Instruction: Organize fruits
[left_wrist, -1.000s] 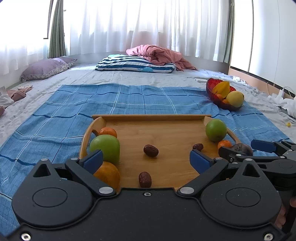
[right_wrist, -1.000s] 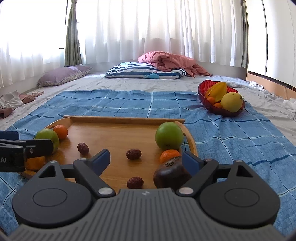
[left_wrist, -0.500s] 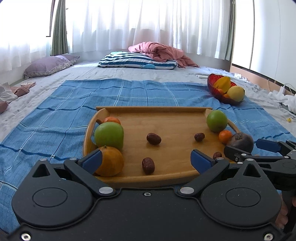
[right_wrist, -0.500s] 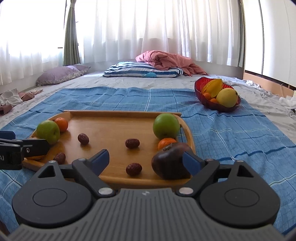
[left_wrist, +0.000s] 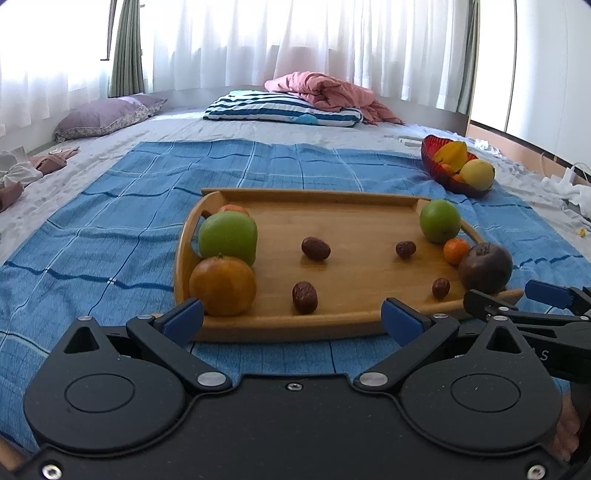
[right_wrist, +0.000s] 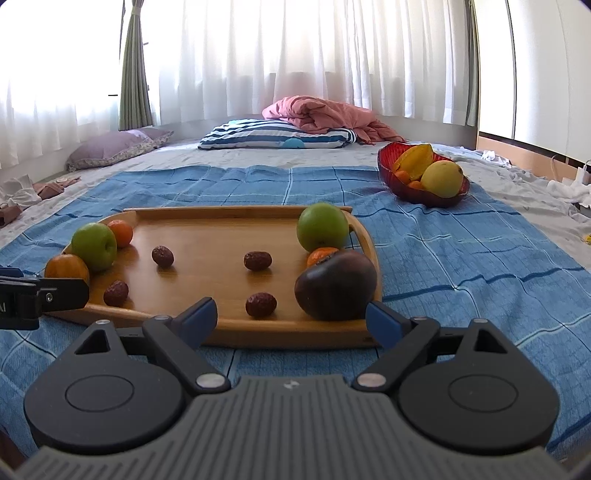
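The wooden tray (left_wrist: 332, 325) lies on the blue blanket (left_wrist: 110, 206) on the bed. At the tray's left end sit a green apple (left_wrist: 228, 236), an orange (left_wrist: 222, 285) and a small tangerine (left_wrist: 232, 209). At its right end are another green apple (right_wrist: 322, 226), a tangerine (right_wrist: 320, 255) and a dark purple fruit (right_wrist: 335, 285). 4 dates (left_wrist: 315, 247) are scattered on the tray between them. Beyond the tray's right end stands a red bowl (right_wrist: 424, 194) of fruit. The left gripper (left_wrist: 291, 321) and right gripper (right_wrist: 291, 319) hover at the tray's near edge, jaws spread wide, holding nothing.

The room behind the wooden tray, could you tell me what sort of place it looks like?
Most likely a bedroom: the tray sits on a blue checked blanket spread over bedding, with a striped pillow, a rumpled pink quilt and curtained windows behind.
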